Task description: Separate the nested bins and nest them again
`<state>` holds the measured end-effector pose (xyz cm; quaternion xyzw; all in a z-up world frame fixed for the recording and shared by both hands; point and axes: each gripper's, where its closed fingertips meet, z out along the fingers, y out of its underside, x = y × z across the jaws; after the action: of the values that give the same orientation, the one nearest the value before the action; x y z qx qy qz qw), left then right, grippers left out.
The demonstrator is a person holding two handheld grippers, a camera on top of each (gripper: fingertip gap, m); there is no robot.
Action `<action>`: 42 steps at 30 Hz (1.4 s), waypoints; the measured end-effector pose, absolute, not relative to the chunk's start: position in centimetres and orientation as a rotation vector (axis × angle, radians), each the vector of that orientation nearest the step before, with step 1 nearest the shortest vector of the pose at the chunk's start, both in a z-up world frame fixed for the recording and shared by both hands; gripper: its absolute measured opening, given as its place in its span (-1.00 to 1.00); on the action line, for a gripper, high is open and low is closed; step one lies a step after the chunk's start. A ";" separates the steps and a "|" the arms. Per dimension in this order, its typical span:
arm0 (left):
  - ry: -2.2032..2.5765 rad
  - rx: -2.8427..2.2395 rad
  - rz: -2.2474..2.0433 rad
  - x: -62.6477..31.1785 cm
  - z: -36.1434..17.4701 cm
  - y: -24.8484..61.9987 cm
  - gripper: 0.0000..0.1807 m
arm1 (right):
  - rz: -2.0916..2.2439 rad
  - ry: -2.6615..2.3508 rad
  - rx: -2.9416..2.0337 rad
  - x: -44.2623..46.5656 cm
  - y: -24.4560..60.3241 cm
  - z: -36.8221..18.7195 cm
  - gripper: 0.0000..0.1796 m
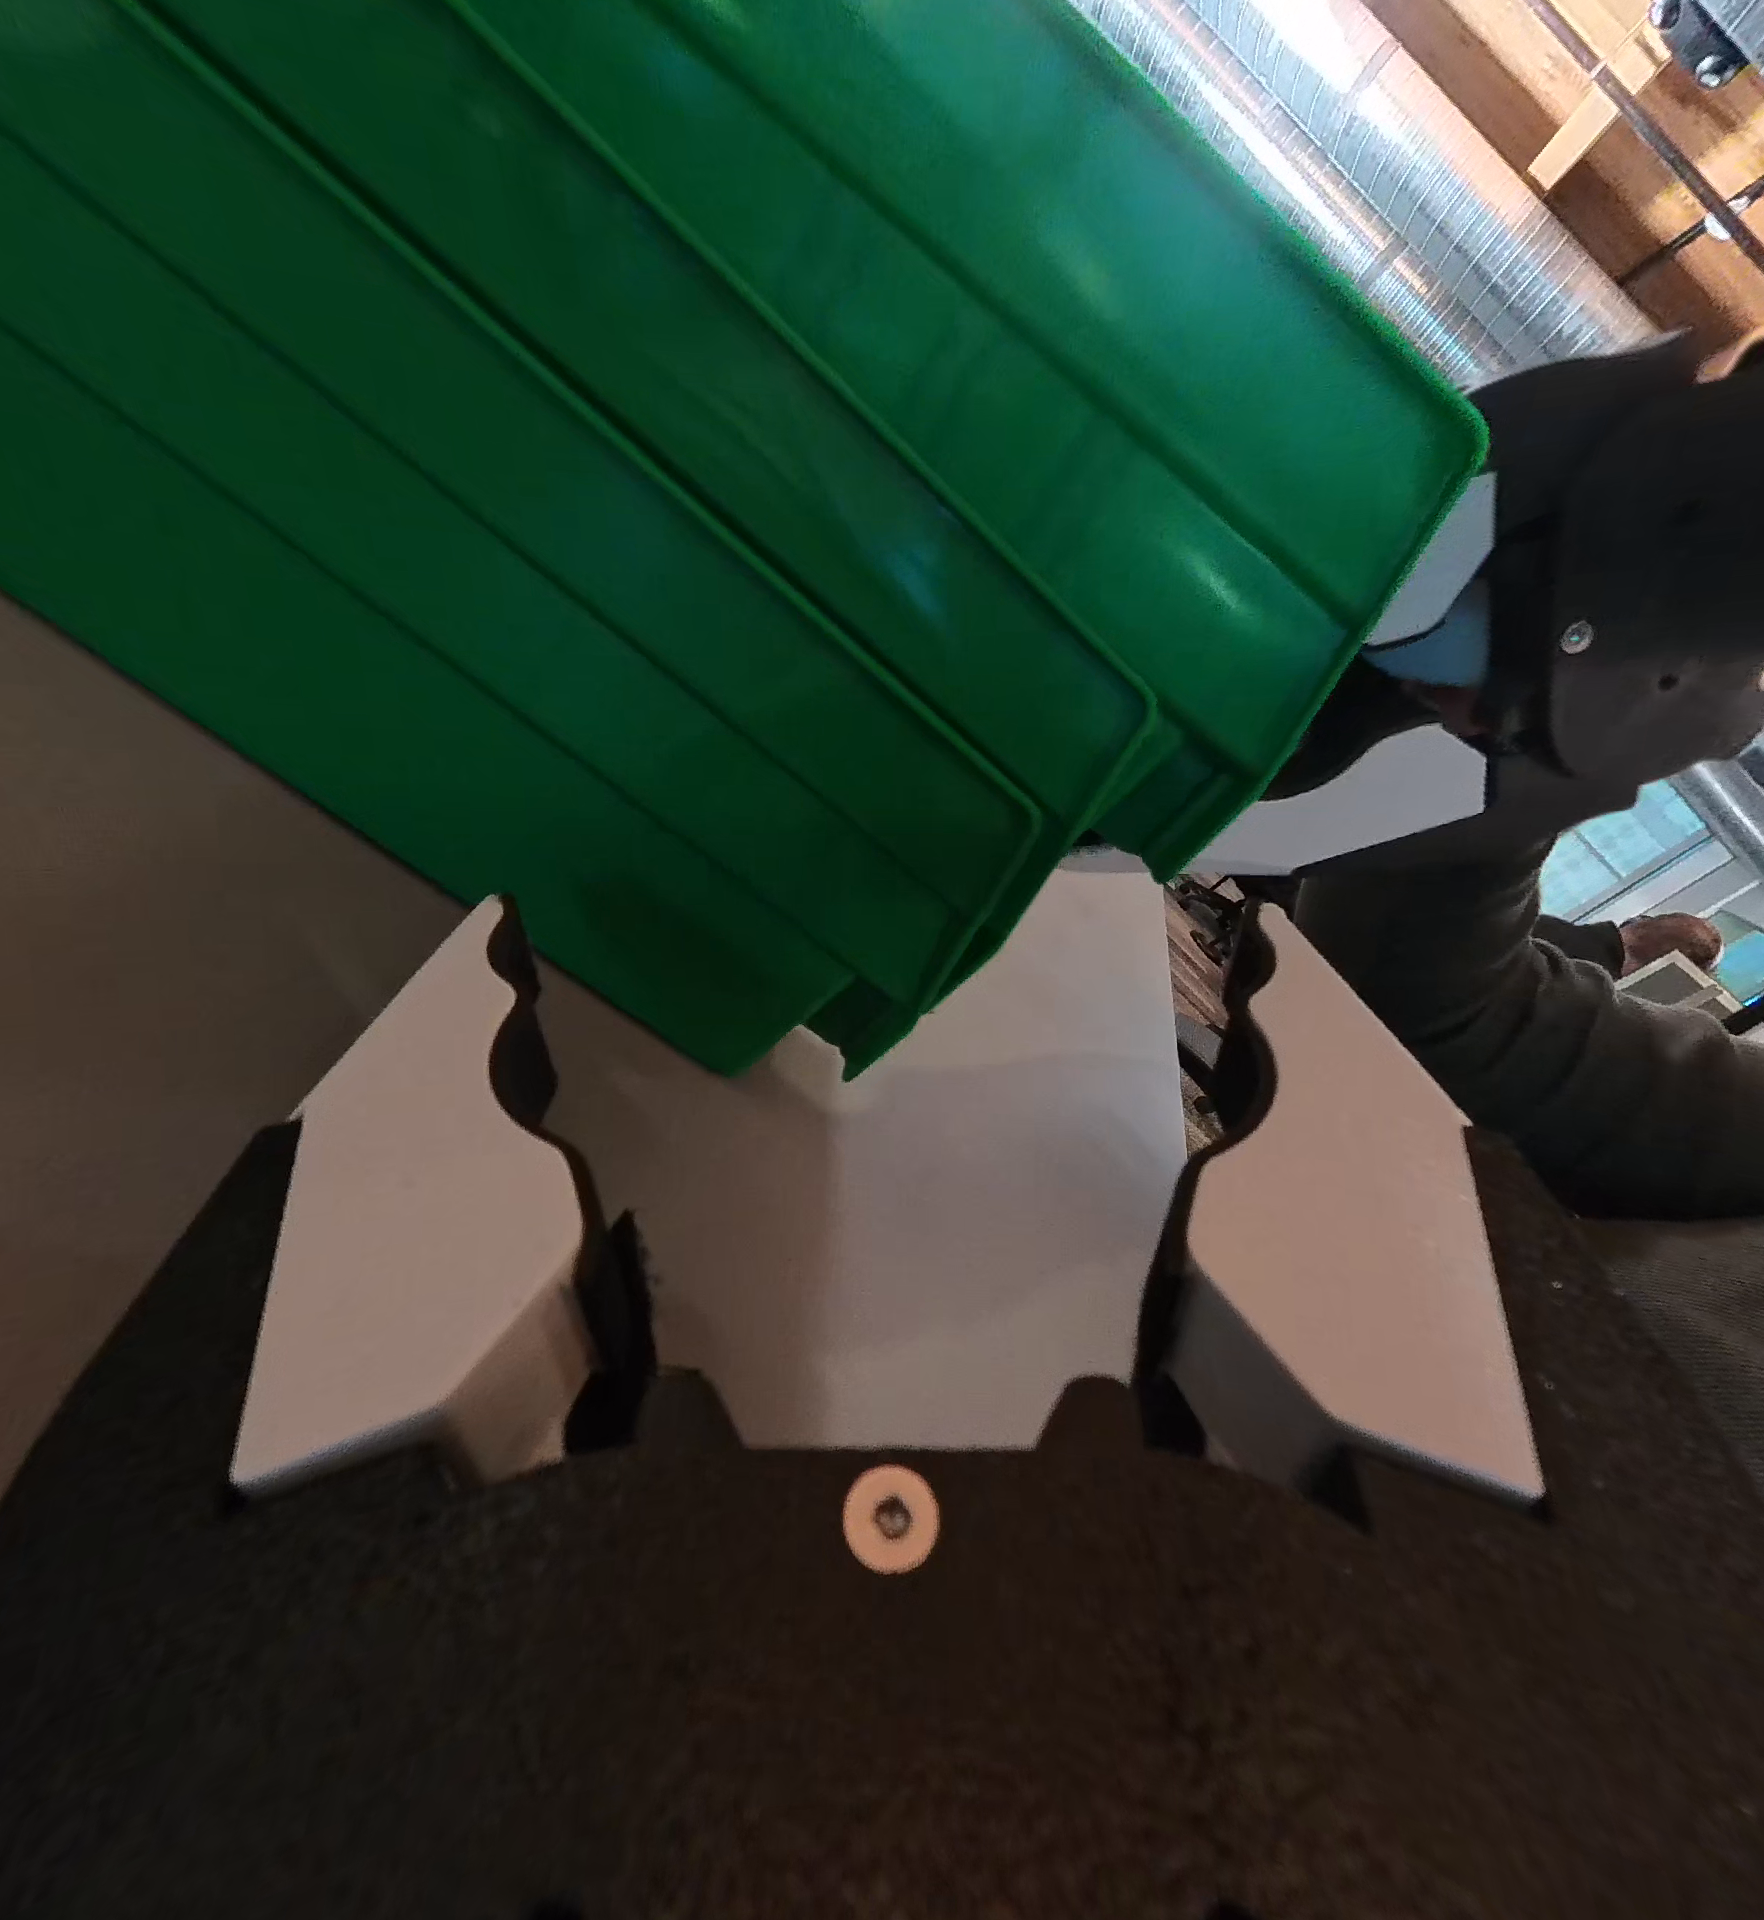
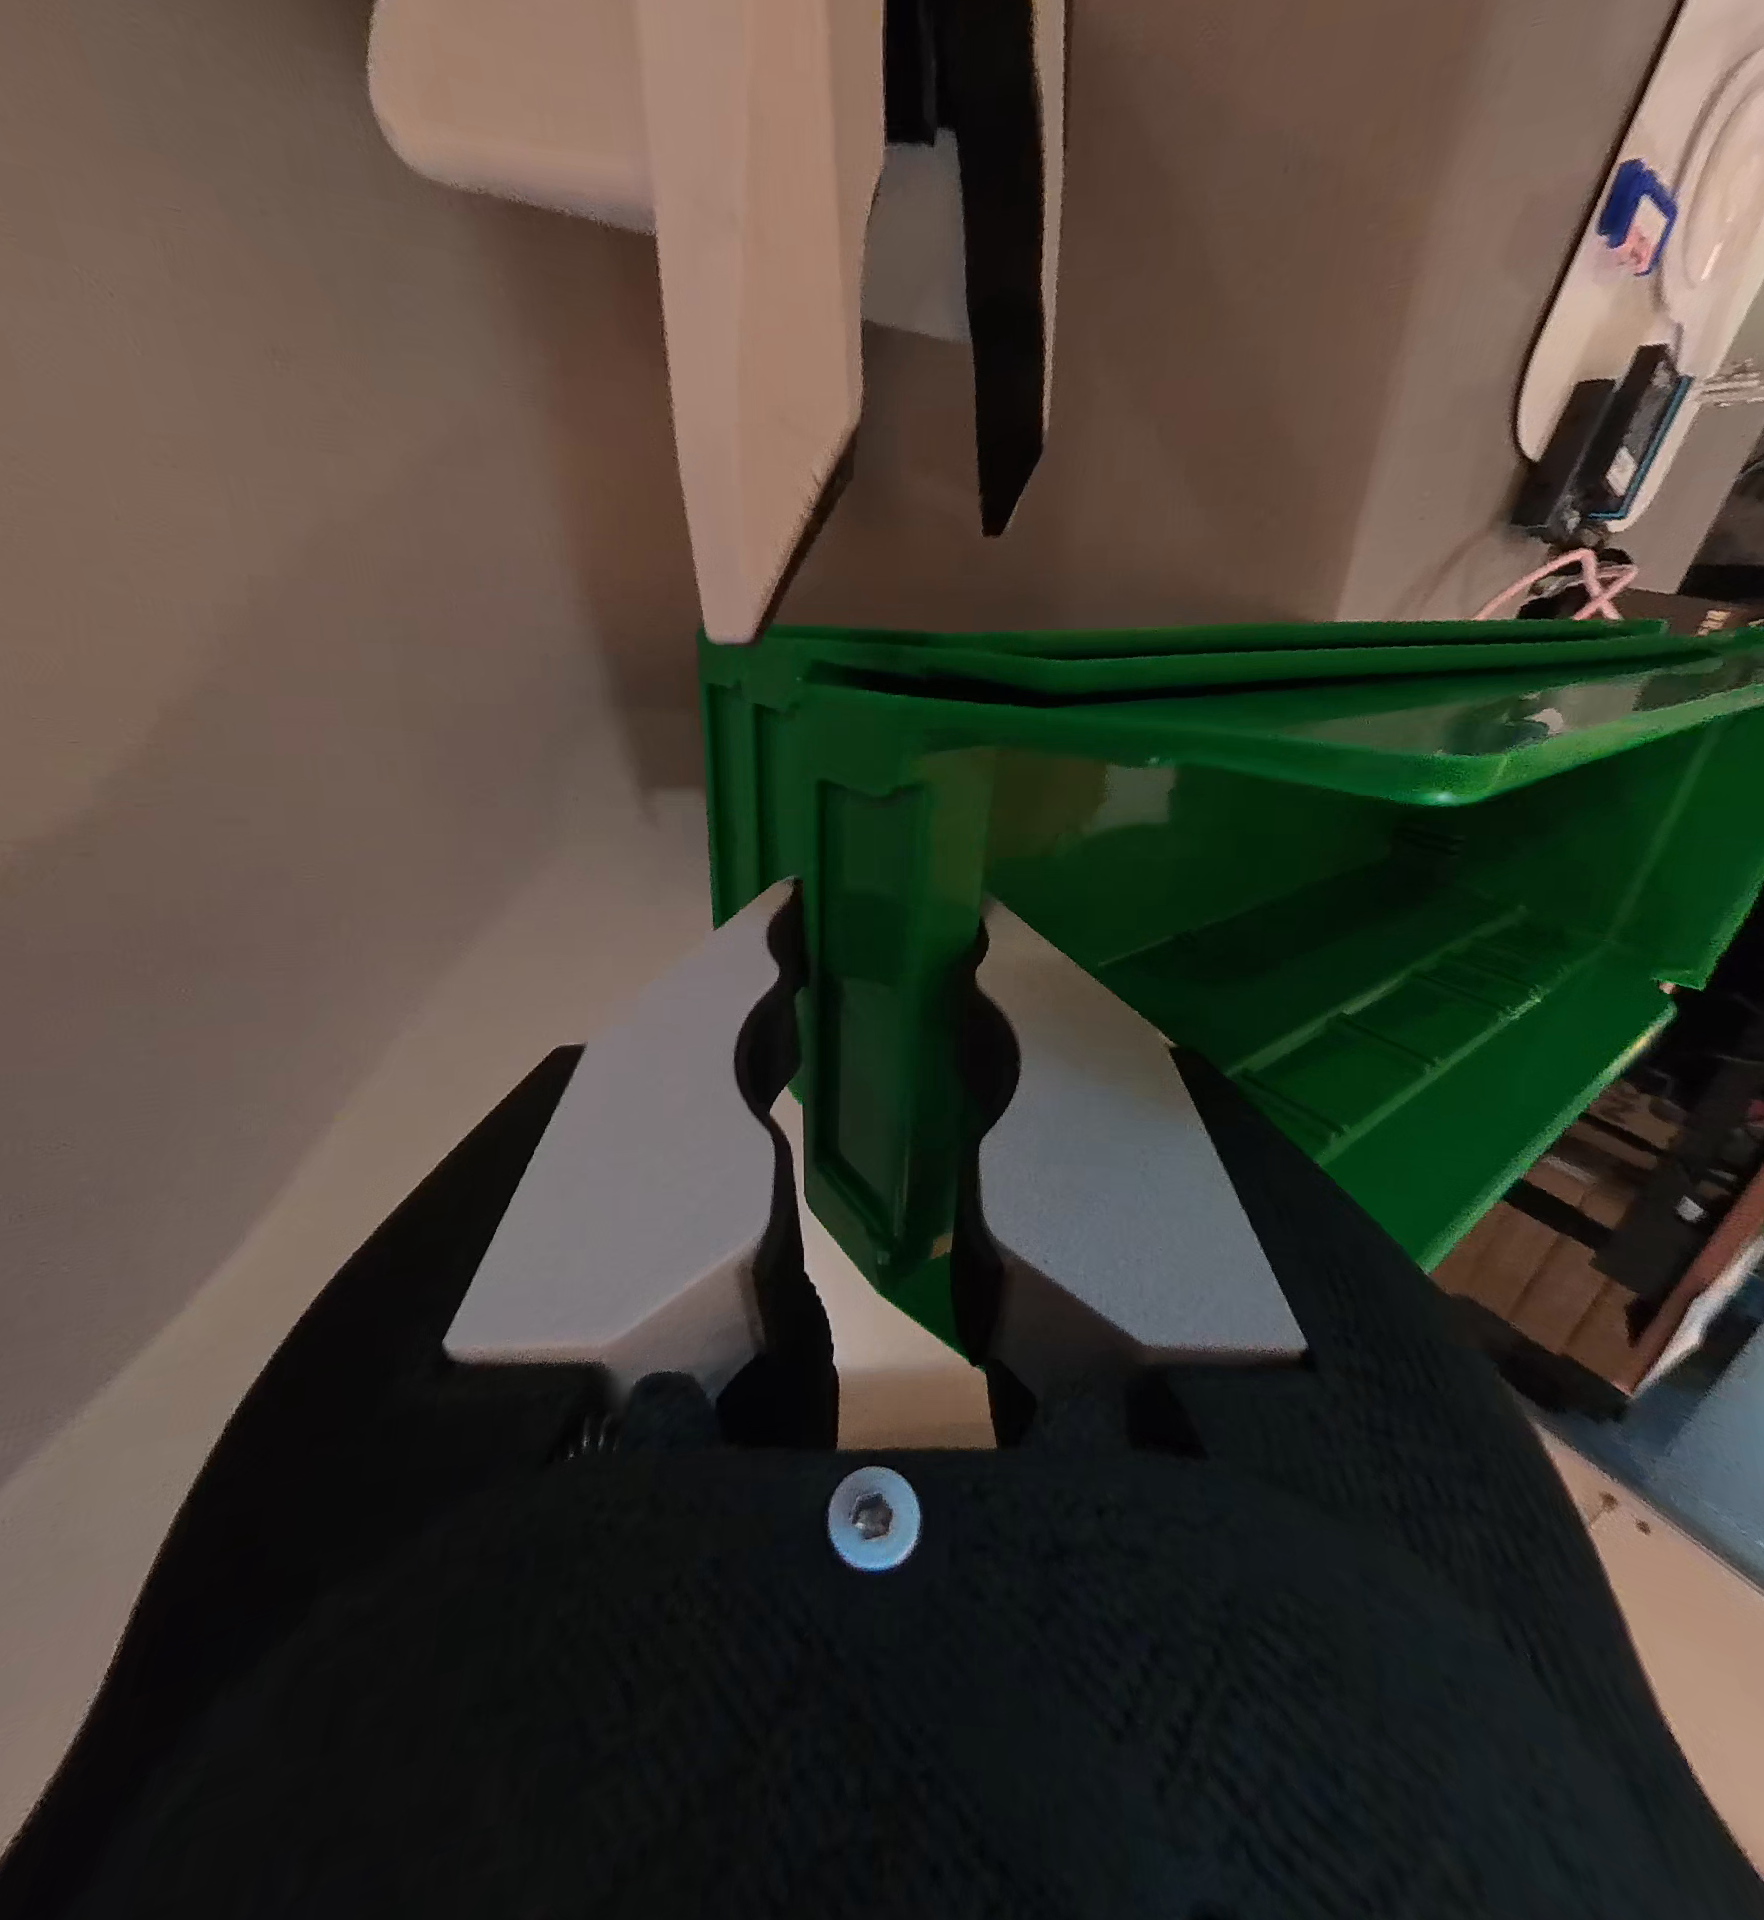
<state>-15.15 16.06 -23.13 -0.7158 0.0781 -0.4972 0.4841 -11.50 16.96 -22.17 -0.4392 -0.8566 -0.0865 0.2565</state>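
A stack of nested green bins [image 1: 649,468] is tilted and fills the upper left of the left wrist view. My left gripper [image 1: 878,920] is open, with the stack's lower corner between its white fingers [image 1: 421,1195]. In the right wrist view, my right gripper [image 2: 888,904] is shut on the front wall of the green bins [image 2: 1325,914], whose layered rims run off to the right. The left gripper's white finger [image 2: 753,364] hangs from above and its tip meets the stack's top left corner. The right gripper's black body [image 1: 1688,540] shows behind the bins.
A beige tabletop [image 2: 234,727] lies under the bins. A person's sleeved arm [image 1: 1584,1091] reaches in at the right. Wooden shelving [image 1: 1636,156] stands behind. A white device with cables [image 2: 1688,260] and dark shelves [image 2: 1740,1091] lie beyond the table's right edge.
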 end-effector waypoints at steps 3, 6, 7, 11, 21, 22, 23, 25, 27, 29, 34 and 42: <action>0.192 -1.745 -1.211 -15.1 -23.2 16.0 0.43 | -0.247 -2.293 -1.175 -11.8 17.2 -22.1 -0.73; 0.194 -1.746 -1.210 -15.1 -23.2 16.0 0.43 | -0.259 -2.272 -1.174 -11.8 17.3 -22.1 -0.72; 0.195 -1.746 -1.210 -15.1 -23.2 16.0 0.43 | -0.261 -2.262 -1.170 -11.9 17.3 -22.0 -0.72; 0.207 -1.756 -1.214 -14.9 -23.3 15.9 0.41 | -0.266 -2.205 -1.159 -12.2 17.5 -21.9 -0.69; 0.312 -1.820 -1.190 -13.5 -24.0 15.3 0.28 | -0.081 -2.207 -1.165 -12.5 16.7 -20.9 -0.60; 0.330 -1.834 -1.180 -13.3 -24.2 15.2 0.25 | -0.075 -2.236 -1.161 -12.4 16.6 -21.1 -0.60; 0.348 -1.847 -1.172 -13.1 -24.4 15.1 0.23 | -0.092 -2.254 -1.147 -12.4 16.9 -21.4 -0.65; 0.369 -1.876 -1.156 -12.8 -24.8 15.1 0.19 | -0.125 -2.272 -1.127 -12.6 17.2 -21.7 -0.70; 0.377 -1.892 -1.145 -12.6 -25.0 15.2 0.18 | -0.132 -2.255 -1.125 -12.8 17.3 -21.7 -0.70; 0.380 -1.892 -1.140 -12.6 -25.0 15.1 0.20 | -0.141 -2.216 -1.113 -13.0 17.4 -21.7 -0.70; 0.412 -1.960 -1.152 -11.9 -25.9 14.5 0.15 | -0.181 -2.127 -1.105 -12.8 17.7 -21.6 -0.69; 0.420 -1.965 -1.186 -11.6 -26.0 14.3 0.05 | -0.201 -2.092 -1.103 -12.9 18.6 -21.8 -0.69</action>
<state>-11.65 14.35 -26.01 -0.7744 0.1655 -0.4673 0.3931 -12.92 18.60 -21.76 -0.4307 -0.8173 -0.0785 0.3747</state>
